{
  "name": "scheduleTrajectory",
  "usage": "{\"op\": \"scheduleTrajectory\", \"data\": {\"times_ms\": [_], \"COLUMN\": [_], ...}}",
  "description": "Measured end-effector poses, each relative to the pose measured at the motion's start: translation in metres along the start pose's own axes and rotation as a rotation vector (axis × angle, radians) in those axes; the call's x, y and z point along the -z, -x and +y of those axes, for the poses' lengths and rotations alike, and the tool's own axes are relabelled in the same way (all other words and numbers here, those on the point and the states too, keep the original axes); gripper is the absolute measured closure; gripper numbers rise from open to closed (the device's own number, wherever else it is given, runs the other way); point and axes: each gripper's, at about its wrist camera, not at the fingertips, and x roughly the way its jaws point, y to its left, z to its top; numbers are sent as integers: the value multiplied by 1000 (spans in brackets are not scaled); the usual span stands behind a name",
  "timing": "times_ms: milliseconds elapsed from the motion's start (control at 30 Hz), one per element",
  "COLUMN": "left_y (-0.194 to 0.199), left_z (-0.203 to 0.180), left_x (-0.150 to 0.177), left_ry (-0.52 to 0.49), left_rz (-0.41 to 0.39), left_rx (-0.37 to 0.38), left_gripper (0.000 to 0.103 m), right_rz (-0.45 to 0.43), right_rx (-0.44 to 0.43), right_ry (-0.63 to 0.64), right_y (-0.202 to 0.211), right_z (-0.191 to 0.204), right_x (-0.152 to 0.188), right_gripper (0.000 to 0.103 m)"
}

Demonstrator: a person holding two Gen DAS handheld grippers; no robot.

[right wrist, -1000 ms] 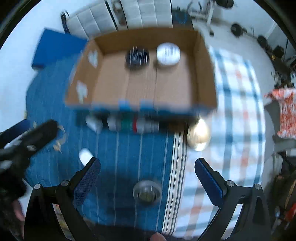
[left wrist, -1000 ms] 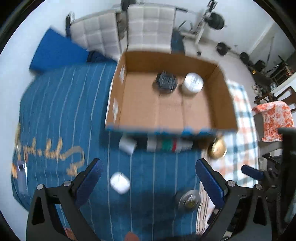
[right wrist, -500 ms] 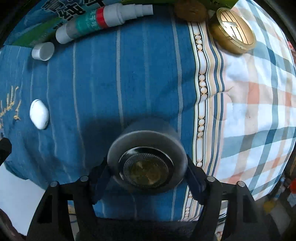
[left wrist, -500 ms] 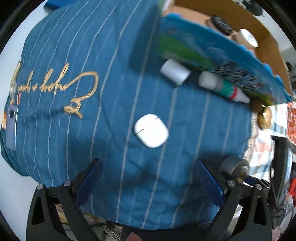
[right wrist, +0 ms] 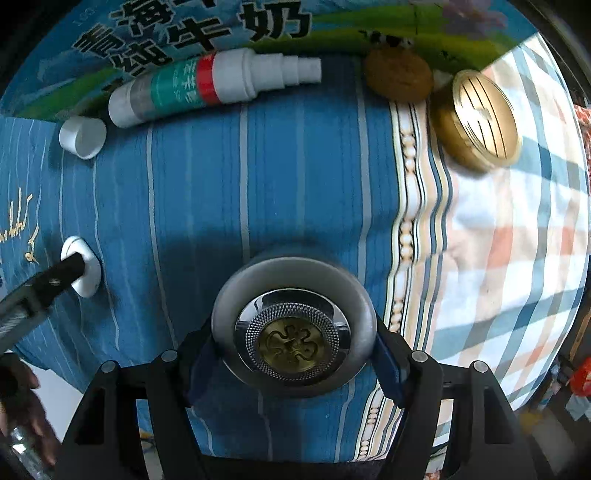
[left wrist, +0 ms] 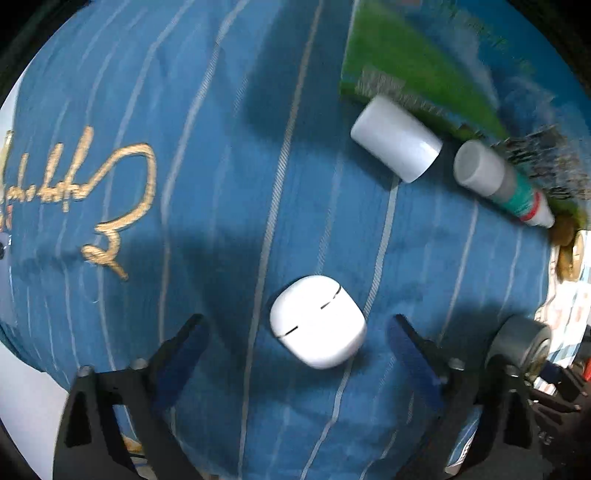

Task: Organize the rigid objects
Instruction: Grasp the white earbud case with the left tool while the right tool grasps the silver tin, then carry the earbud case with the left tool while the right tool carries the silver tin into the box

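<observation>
A white earbud case [left wrist: 318,321] lies on the blue striped cloth [left wrist: 221,184], between the fingers of my open left gripper [left wrist: 295,347]; they do not touch it. My right gripper [right wrist: 293,354] is shut on a grey round puck with a metal and brass centre [right wrist: 291,325], which sits on the cloth. The puck also shows at the right edge of the left wrist view [left wrist: 521,343]. The earbud case shows in the right wrist view [right wrist: 86,273], partly behind a left finger [right wrist: 62,271].
Along the printed side of the cardboard box [right wrist: 184,29] lie a white cap [right wrist: 82,137], a spray bottle [right wrist: 210,86], a brown walnut-like object [right wrist: 399,74] and a gold round tin [right wrist: 480,118]. A plaid cloth [right wrist: 517,258] covers the right side.
Both grippers have come down from above the box to the cloth. The right gripper has closed on the grey puck. The left gripper has moved in around the earbud case.
</observation>
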Motion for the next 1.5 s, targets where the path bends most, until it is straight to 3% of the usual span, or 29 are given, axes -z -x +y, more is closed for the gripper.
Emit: {"op": "scheduleTrajectory", "data": {"times_ms": [67, 267, 600, 967, 1267, 1500], "left_y": [-11, -8, 10, 41, 101, 175], "left_z": [-4, -14, -18, -47, -66, -74], "left_x": [-1, 3, 23, 57, 73, 61], "left_ry": [-18, -33, -26, -74, -143, -190], "left_rz": [29, -6, -39, -91, -166, -273], "left_rx": [0, -9, -7, 29, 96, 170], "left_gripper": [37, 50, 50, 50, 50, 50], "right_rz": [7, 34, 39, 28, -49, -143], "right_rx": [5, 38, 45, 1, -50, -133], "right_ry": [5, 37, 80, 78, 95, 102], "right_y": [0, -2, -8, -4, 47, 113], "right_z": [2, 12, 29, 12, -2, -9], "right_x": [-1, -4, -12, -12, -8, -5], "right_gripper": [29, 29, 30, 30, 30, 30]}}
